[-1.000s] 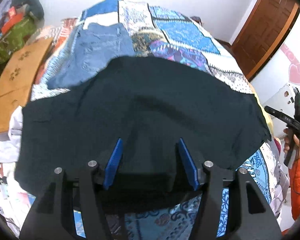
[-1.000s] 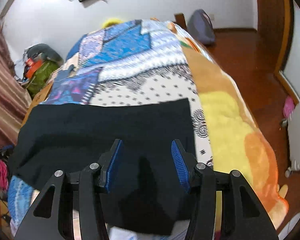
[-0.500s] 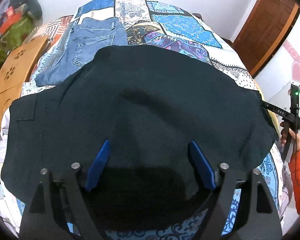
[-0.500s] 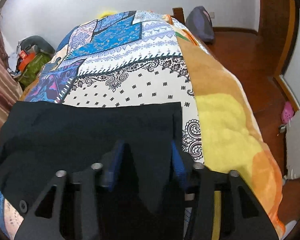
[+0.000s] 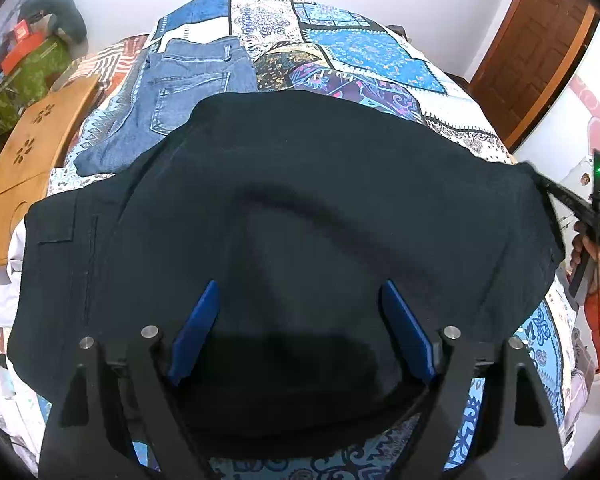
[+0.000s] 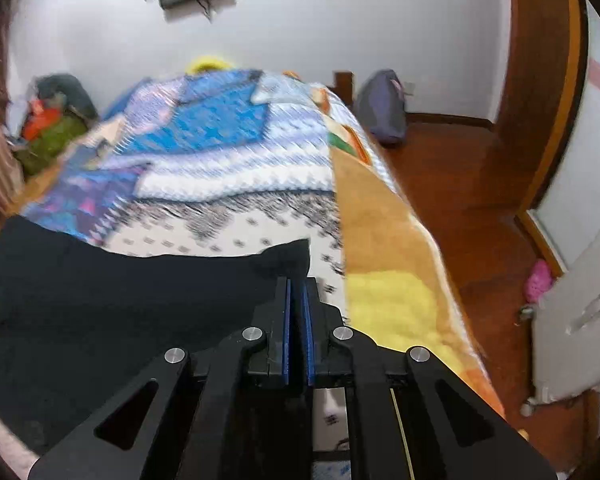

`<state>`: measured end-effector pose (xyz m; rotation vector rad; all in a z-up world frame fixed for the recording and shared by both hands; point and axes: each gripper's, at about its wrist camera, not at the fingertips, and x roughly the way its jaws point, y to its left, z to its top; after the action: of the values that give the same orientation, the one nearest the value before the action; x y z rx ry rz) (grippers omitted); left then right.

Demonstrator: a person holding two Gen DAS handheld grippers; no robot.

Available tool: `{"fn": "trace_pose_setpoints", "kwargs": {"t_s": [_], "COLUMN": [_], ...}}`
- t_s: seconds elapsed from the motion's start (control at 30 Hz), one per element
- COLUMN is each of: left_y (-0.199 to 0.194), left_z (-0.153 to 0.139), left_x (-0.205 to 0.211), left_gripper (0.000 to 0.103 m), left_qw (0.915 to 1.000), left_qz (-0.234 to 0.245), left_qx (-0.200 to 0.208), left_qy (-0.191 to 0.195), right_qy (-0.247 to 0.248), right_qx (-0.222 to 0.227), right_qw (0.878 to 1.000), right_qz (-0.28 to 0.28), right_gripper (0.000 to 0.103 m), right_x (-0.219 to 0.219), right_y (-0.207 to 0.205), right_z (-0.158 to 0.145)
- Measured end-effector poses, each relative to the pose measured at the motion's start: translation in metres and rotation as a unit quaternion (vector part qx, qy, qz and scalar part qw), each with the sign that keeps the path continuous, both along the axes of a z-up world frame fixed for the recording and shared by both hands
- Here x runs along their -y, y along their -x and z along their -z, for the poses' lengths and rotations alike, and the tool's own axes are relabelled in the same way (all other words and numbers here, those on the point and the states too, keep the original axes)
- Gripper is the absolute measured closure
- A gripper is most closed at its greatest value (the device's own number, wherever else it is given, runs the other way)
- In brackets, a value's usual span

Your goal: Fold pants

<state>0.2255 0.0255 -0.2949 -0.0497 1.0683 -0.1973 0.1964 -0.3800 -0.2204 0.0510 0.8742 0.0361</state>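
Black pants (image 5: 300, 208) lie spread across the patchwork bed, folded over once. My left gripper (image 5: 298, 300) is open, its blue pads just above the near edge of the pants, holding nothing. My right gripper (image 6: 296, 284) is shut on the far right corner of the black pants (image 6: 120, 300) and lifts that corner off the bed. The right gripper also shows at the right edge of the left wrist view (image 5: 580, 208), held by a hand in an orange sleeve.
Blue jeans (image 5: 188, 92) lie on the bed beyond the black pants. A wooden board (image 5: 32, 152) leans at the bed's left side. A yellow-orange blanket (image 6: 392, 272) covers the bed's right edge, with wooden floor (image 6: 468, 200) and a grey bag (image 6: 382, 108) beyond.
My right gripper closed on the pants' right corner and lifted it; its view tilted up. My left gripper opened wider and came closer to the pants.
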Motion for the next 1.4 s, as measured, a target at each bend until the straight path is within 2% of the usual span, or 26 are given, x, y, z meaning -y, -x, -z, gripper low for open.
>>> {"fn": "trace_pose_setpoints", "kwargs": {"t_s": [0.1, 0.2, 0.27, 0.33, 0.43, 0.5, 0.6, 0.7, 0.77, 0.83, 0.97, 1.1, 1.23, 1.3, 1.37, 1.4], "left_y": [-0.001, 0.001, 0.003, 0.003, -0.002, -0.006, -0.01, -0.01, -0.001, 0.004, 0.004, -0.023, -0.073, -0.089, -0.095, -0.092], "left_z": [-0.002, -0.014, -0.027, -0.042, -0.054, -0.053, -0.038, -0.012, -0.01, -0.012, -0.022, -0.041, -0.031, -0.018, 0.003, 0.007], "left_x": [-0.001, -0.001, -0.002, 0.0, 0.012, 0.024, 0.044, 0.057, 0.062, 0.065, 0.074, 0.109, 0.15, 0.171, 0.19, 0.195], "left_gripper": [0.02, 0.021, 0.021, 0.021, 0.021, 0.021, 0.021, 0.021, 0.021, 0.021, 0.025, 0.025, 0.025, 0.025, 0.025, 0.023], "left_qw": [1.0, 0.9999, 0.9999, 0.9995, 0.9982, 0.998, 0.9982, 0.9975, 0.9957, 0.994, 0.9908, 0.9903, 0.9922, 0.9901, 0.9845, 0.9832], "left_qz": [0.001, 0.01, 0.011, 0.013, 0.026, 0.036, 0.054, 0.068, 0.081, 0.09, 0.124, 0.13, 0.116, 0.122, 0.134, 0.135], "left_qx": [-0.007, -0.01, 0.006, 0.022, 0.03, 0.029, 0.012, -0.012, 0.014, 0.014, 0.002, 0.019, -0.011, -0.033, -0.053, -0.046], "left_qy": [-0.002, 0.001, 0.008, 0.02, 0.046, 0.044, 0.021, -0.015, -0.043, -0.06, -0.054, -0.045, -0.044, -0.061, -0.1, -0.114], "right_qy": [-0.025, -0.044, -0.064, -0.073, -0.071, -0.085, -0.089, -0.074, -0.093, -0.101, -0.054, -0.073, -0.103, -0.103, -0.102, -0.104], "right_qx": [-0.055, -0.06, -0.06, -0.048, -0.036, -0.038, -0.068, -0.097, -0.087, -0.097, -0.107, -0.086, -0.07, -0.071, -0.075, -0.076], "right_qw": [0.998, 0.997, 0.996, 0.996, 0.995, 0.992, 0.988, 0.986, 0.987, 0.986, 0.99, 0.992, 0.992, 0.992, 0.992, 0.991], "right_qz": [0.01, 0.022, 0.017, -0.006, -0.052, -0.08, -0.109, -0.11, -0.097, -0.086, -0.07, -0.048, -0.029, -0.025, -0.022, -0.021], "right_gripper": [0.098, 0.091, 0.082, 0.071, 0.065, 0.06, 0.06, 0.06, 0.058, 0.057, 0.057, 0.057, 0.057, 0.057, 0.053, 0.05], "right_x": [0.006, 0.015, 0.016, 0.007, -0.019, -0.036, -0.06, -0.069, -0.058, -0.046, -0.036, -0.024, -0.022, -0.024, -0.024, -0.023], "right_y": [-0.01, -0.003, 0.005, 0.02, 0.039, 0.051, 0.067, 0.081, 0.091, 0.095, 0.103, 0.113, 0.125, 0.13, 0.138, 0.141], "right_z": [0.021, 0.007, -0.006, -0.023, -0.041, -0.042, -0.021, 0.005, 0.006, 0.002, -0.006, -0.018, -0.022, -0.021, -0.018, -0.017]}}
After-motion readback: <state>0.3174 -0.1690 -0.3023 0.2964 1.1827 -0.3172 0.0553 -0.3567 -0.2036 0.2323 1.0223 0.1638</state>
